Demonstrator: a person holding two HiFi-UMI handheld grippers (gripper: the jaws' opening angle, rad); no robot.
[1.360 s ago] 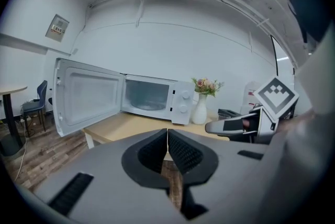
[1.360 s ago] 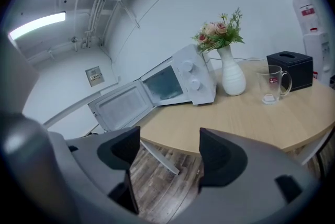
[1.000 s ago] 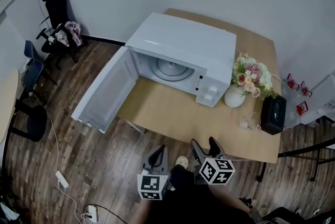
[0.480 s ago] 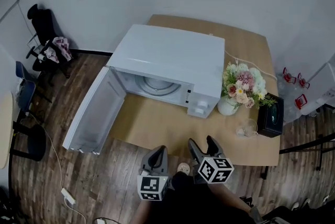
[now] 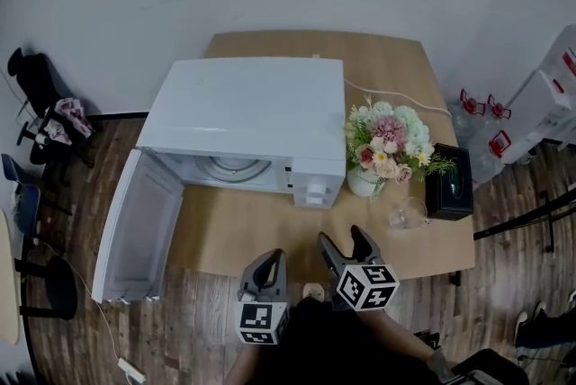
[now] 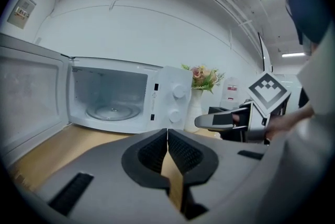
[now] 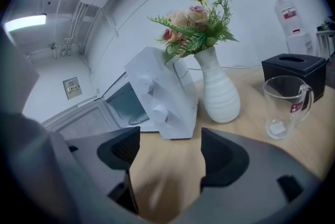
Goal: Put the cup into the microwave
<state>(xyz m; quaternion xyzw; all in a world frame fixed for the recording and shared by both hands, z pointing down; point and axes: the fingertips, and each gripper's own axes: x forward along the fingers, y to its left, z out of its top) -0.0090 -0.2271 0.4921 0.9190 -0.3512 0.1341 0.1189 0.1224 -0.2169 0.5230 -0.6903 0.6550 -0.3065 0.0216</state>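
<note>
- Cup first: the glass cup (image 7: 285,108) stands upright on the wooden table (image 5: 270,235) near its right end. It is just beside the white vase (image 7: 219,89) of flowers and near the black tissue box (image 5: 447,183). Nothing grips it.
- My right gripper (image 7: 170,152) has its jaws spread wide, with only bare tabletop between them. I judge this is the one for the pick, since the cup sits on its side of the table and the gap looks roomy enough for the cup.
- The cup's handle points away from the vase, toward the tissue box. I would close on the plain glass wall rather than on the handle.
- My left gripper (image 6: 167,136) has its pads pressed together on nothing. It hangs at the near table edge and looks straight into the oven cavity. It seems idle because the door needs no work.
- The microwave (image 5: 252,118) has its door (image 5: 130,235) swung fully open to the left, past the table's corner. The glass turntable (image 6: 112,111) is bare, so the landing spot is ready and the way in is unobstructed.
- Both grippers sit at the near edge, well apart from the cup, so the carry is not yet begun. The next move should be a reach forward and to the right.
- The vase stands close on the cup's left, so a stray jaw could nudge it. Smooth clear glass may also slip under a light pinch.
</note>
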